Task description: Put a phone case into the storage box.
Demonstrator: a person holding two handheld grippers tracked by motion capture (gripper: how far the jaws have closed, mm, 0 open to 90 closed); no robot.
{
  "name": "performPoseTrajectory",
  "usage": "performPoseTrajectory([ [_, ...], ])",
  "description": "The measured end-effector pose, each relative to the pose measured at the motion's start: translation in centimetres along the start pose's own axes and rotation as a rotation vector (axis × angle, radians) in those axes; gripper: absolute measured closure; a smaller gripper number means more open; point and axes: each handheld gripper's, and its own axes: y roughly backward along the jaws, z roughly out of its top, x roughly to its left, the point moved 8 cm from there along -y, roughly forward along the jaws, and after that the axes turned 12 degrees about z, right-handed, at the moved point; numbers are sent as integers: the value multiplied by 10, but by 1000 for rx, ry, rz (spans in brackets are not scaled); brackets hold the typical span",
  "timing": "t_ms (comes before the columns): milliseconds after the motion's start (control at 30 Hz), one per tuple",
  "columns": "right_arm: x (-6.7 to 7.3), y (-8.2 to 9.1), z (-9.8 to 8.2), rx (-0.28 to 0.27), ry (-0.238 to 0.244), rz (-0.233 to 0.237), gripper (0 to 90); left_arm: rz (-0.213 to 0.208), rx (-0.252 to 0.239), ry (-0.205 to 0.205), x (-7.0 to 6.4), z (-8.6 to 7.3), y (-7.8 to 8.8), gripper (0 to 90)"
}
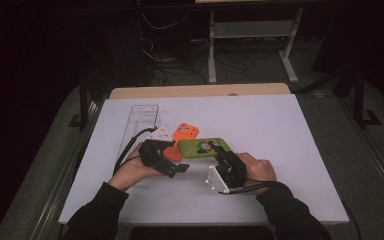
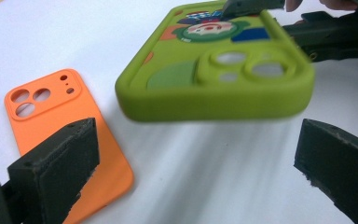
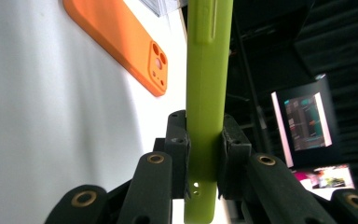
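i have the left gripper [image 1: 177, 169] with its jaws wide and nothing between them, just near-left of the green case [image 1: 203, 147]. the orange case [image 1: 182, 137] lies flat on the bench [image 1: 280, 150], partly under that gripper, camera holes at its far end. the right gripper [image 1: 223, 152] has its jaws narrow, pinching the green case by its right end, through its thickness.

my worry is that grip: it's an end pinch on soft rubber, so the free left end could sag, twist or slip out if i swing fast. that end hangs above the bench close to the orange case and the left jaws, so a careless move could knock either.

the green case runs left to right, back side up, camera end to the left.
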Motion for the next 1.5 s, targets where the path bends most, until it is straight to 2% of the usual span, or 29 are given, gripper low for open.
performPoseTrajectory([
  [33,0,0,-1,-1,-23,8,758,-4,3,4,0,0,0,0],
  [67,-2,2,-2,-4,-72,30,758,-2,-2,5,1,0,0,0],
  [100,-2,2,-2,-4,-72,30,758,2,-5,11,1,0,0,0],
  [133,-4,3,-3,-12,-101,46,758,4,-5,10,2,-1,1,0],
  [167,-4,3,-3,-12,-101,46,758,-3,-2,-8,3,-1,0,0],
  [200,-6,3,-4,-17,-117,48,758,-10,-8,9,2,-1,0,0],
  [233,-6,3,-4,-21,-165,54,758,-8,-3,15,2,-1,-1,0],
  [267,-7,3,-5,-28,-183,59,758,-5,1,6,2,-2,-2,0],
  [300,-6,3,-6,-33,-270,94,758,-9,7,12,1,-2,-2,0],
  [333,-6,3,-6,-33,-270,94,758,-11,10,10,1,-2,-2,0],
  [433,-7,3,-8,-49,-351,124,758,-2,19,-1,3,-3,-2,0],
  [500,-8,2,-9,-54,-375,138,758,1,16,2,3,-3,-2,0],
  [633,-11,2,-13,-67,-461,180,757,18,-2,-4,4,-1,0,0],
  [700,-12,1,-13,-83,-534,209,757,24,-9,-4,4,-1,0,0],
  [767,-12,1,-12,-104,-609,231,757,32,-20,15,3,0,1,0],
  [833,-13,1,-14,-112,-656,263,757,41,-25,16,4,1,1,0],
  [967,-12,0,-16,-131,-790,331,757,48,-33,28,6,2,2,0],
  [1000,-12,0,-17,-132,-821,346,757,46,-42,43,6,3,2,0],
  [1133,-12,-1,-18,-144,-903,389,757,52,-43,48,7,3,2,0],
  [1367,-13,-2,-18,-173,-1013,447,757,56,-55,69,7,5,2,0],
  [1433,-12,-1,-17,-180,-1067,470,757,62,-61,70,8,6,1,0],
  [1500,-12,-1,-17,-191,-1073,473,757,64,-64,78,8,7,1,0],
])
